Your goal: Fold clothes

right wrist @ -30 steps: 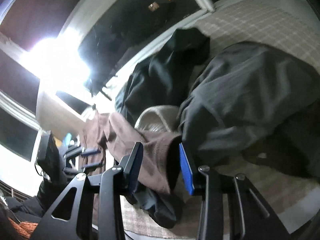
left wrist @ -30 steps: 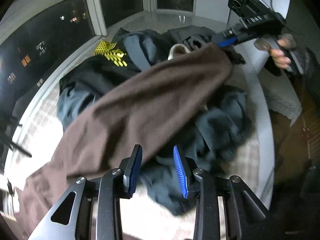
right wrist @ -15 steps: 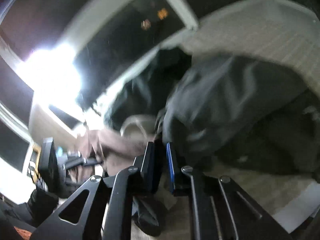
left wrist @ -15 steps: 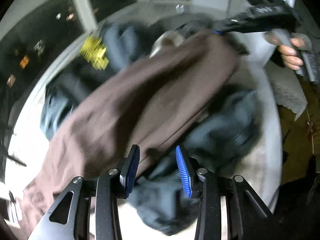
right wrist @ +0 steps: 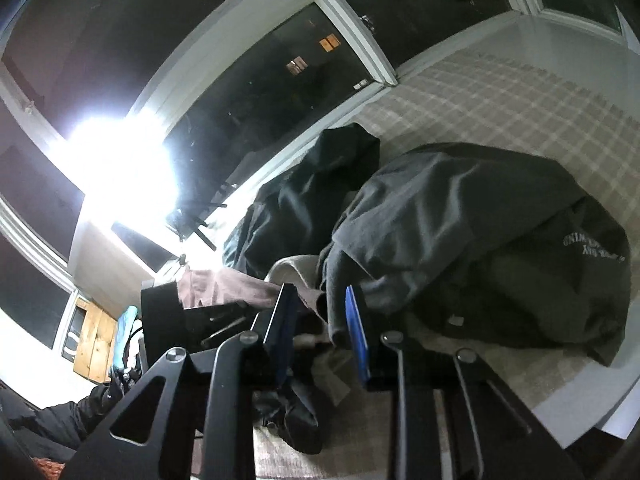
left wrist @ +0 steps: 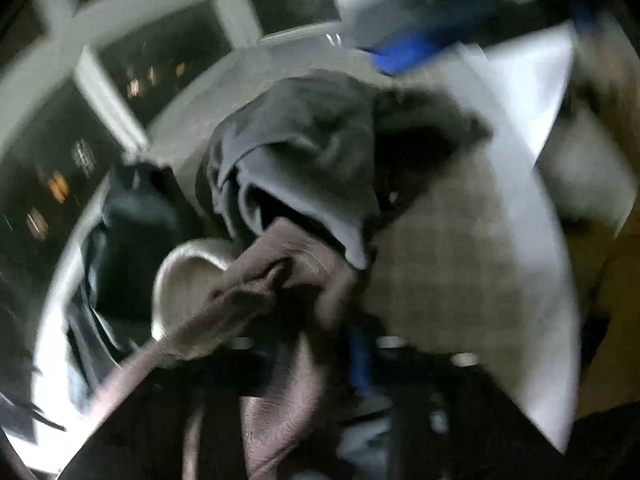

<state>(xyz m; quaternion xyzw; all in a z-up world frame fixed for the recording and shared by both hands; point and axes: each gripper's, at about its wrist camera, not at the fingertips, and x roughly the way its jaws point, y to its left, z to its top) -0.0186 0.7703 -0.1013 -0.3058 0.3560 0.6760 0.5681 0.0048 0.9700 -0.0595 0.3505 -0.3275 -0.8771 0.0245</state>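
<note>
Brown garment [left wrist: 280,288]: bunched, no fold made, draped over the left hand-held gripper [left wrist: 348,360], whose jaws have just been closing; fabric runs between them, so it reads as pinched, though blur hides the pads. Right hand-held gripper [right wrist: 320,320]: jaws have just been opening, now spread, grey cloth hanging between the pads but not visibly clamped. Dark grey garment [right wrist: 480,216] and black one [right wrist: 304,200] heaped unfolded on the checked bed cover [right wrist: 500,96]. Judgement: folding barely begun; whole pile remains. Pale rounded item [left wrist: 188,280] beside the brown cloth, unclear. No containers visible.
</note>
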